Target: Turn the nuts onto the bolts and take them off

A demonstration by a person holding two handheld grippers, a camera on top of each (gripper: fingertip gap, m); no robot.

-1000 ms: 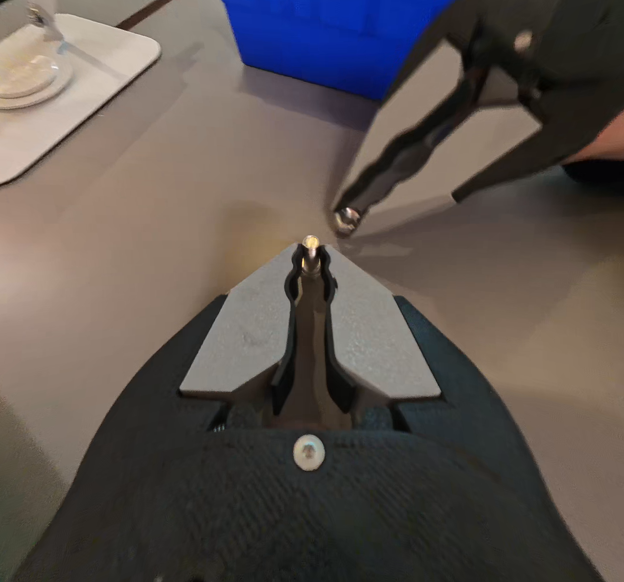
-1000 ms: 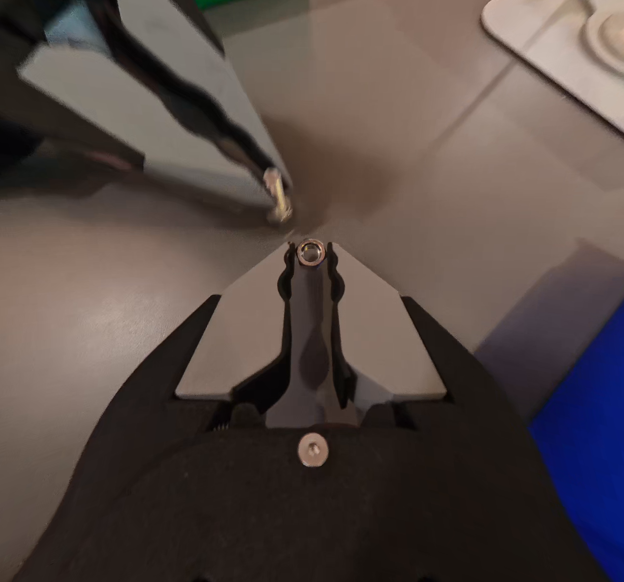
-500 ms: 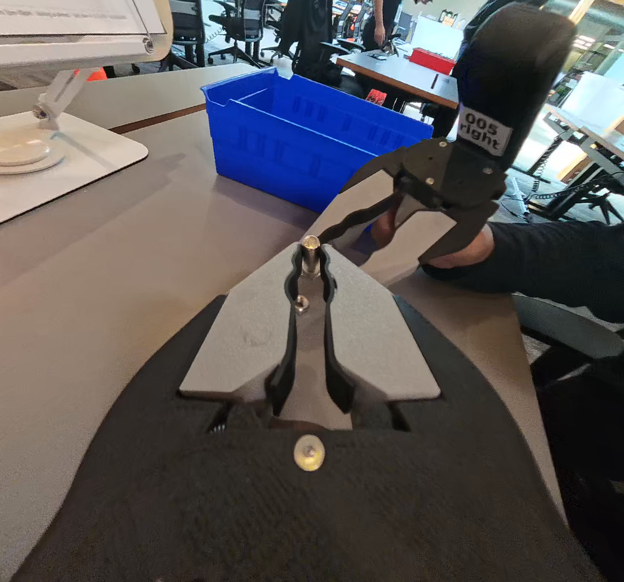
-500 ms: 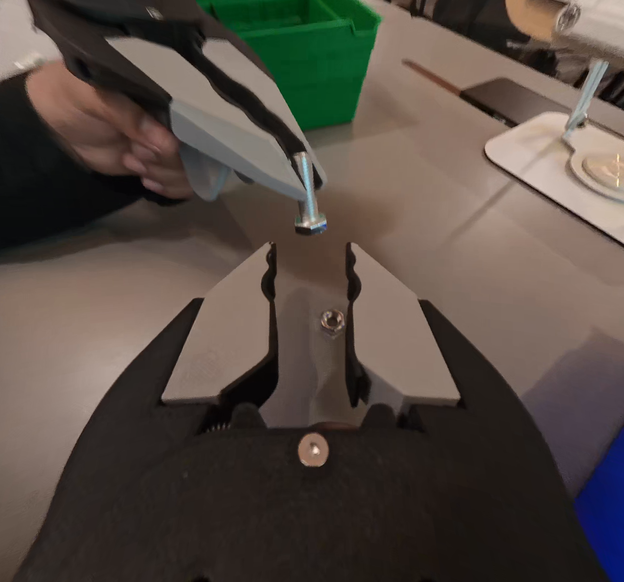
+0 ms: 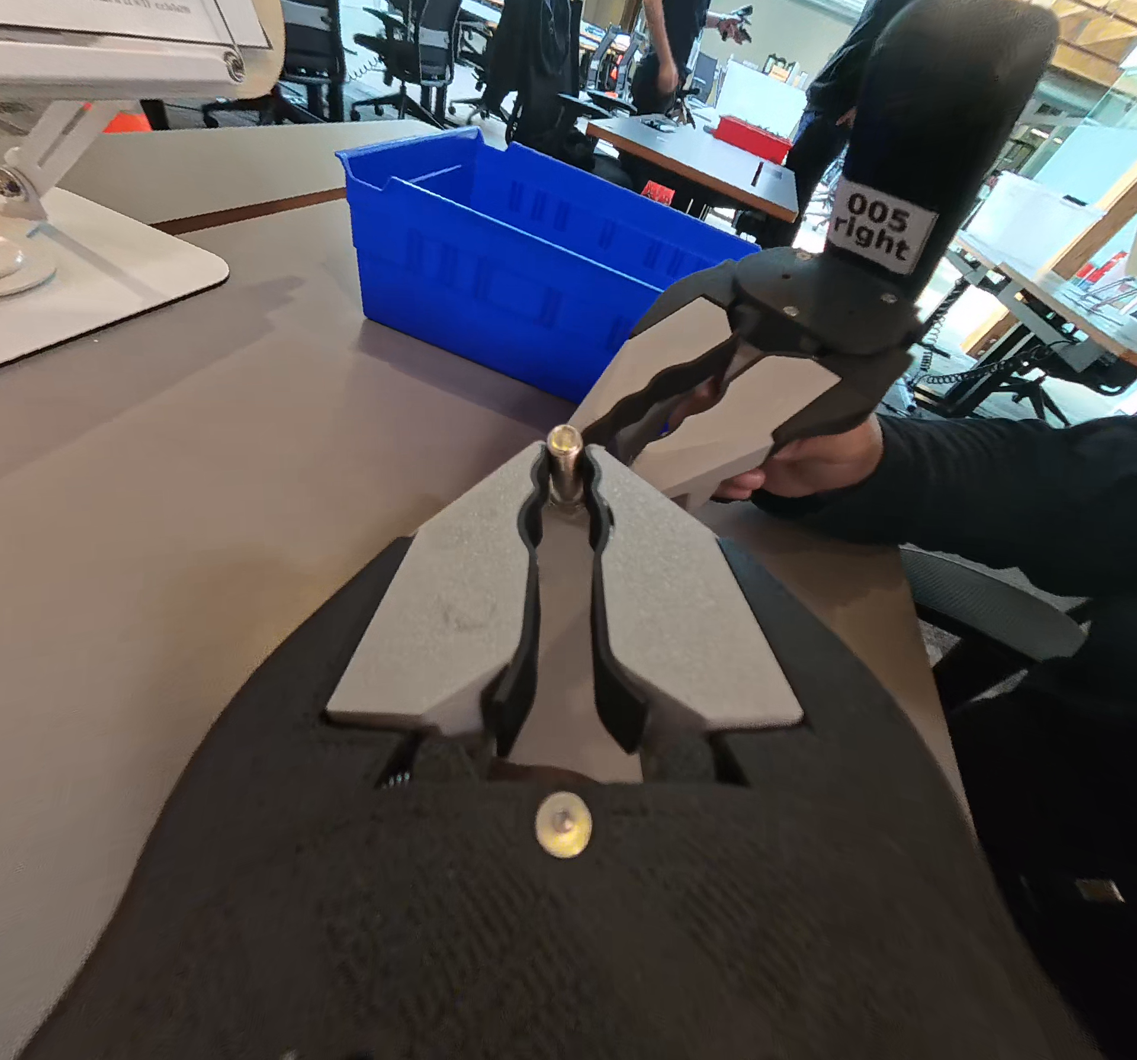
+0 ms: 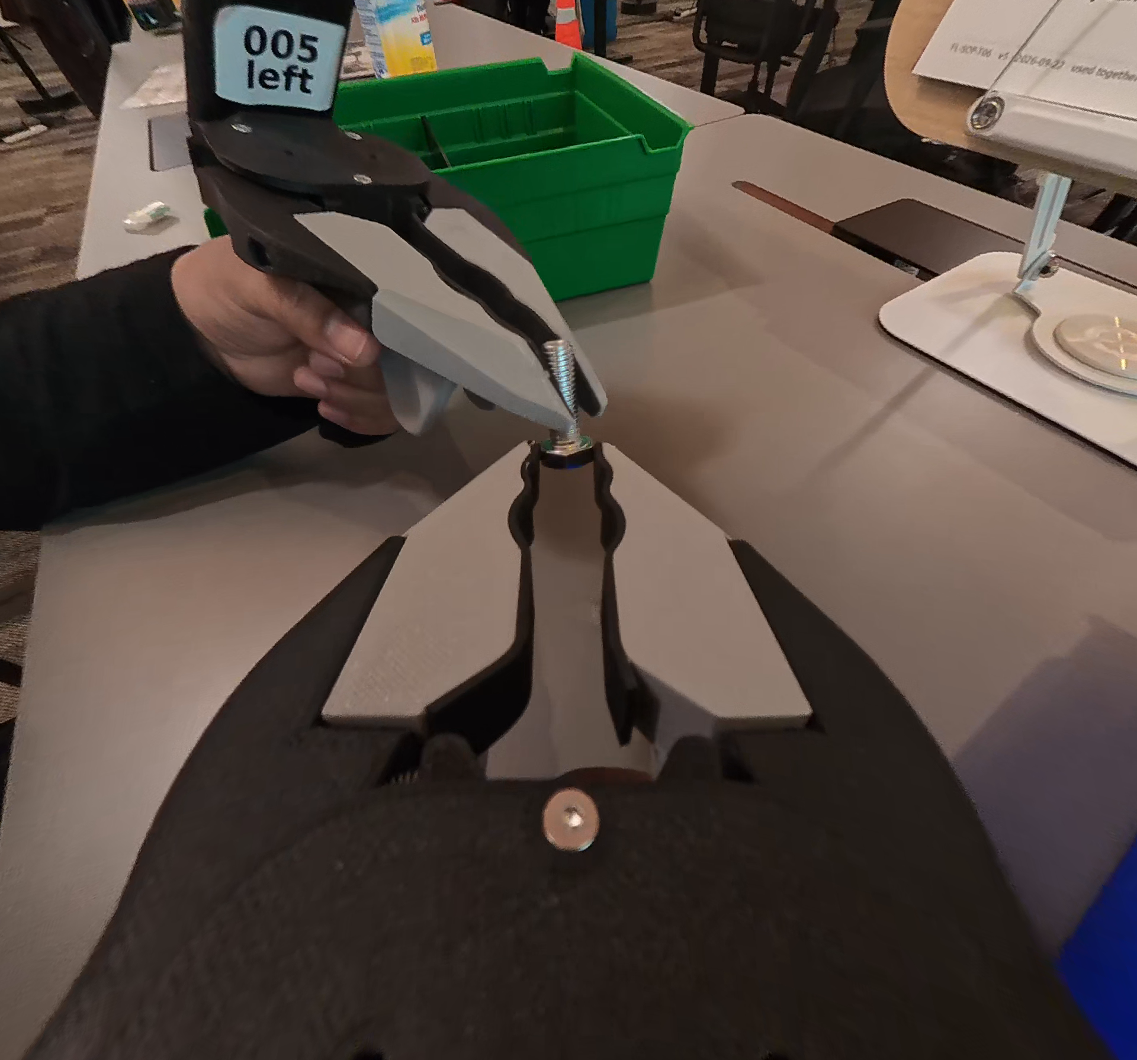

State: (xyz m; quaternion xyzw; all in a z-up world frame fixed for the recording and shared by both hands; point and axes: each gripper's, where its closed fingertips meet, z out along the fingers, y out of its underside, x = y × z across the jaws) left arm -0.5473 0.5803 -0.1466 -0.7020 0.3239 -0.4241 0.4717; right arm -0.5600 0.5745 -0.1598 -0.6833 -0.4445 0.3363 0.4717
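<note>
Right wrist view: a silver threaded steel bolt is held upright, head down, in the closed jaws of the left gripper. Its hexagonal head, or a nut there, is pinched by the right gripper above the grey surface.

Grey tables, black office chairs, patterned carpet

Bolt head hidden (gripper covers it).
</note>
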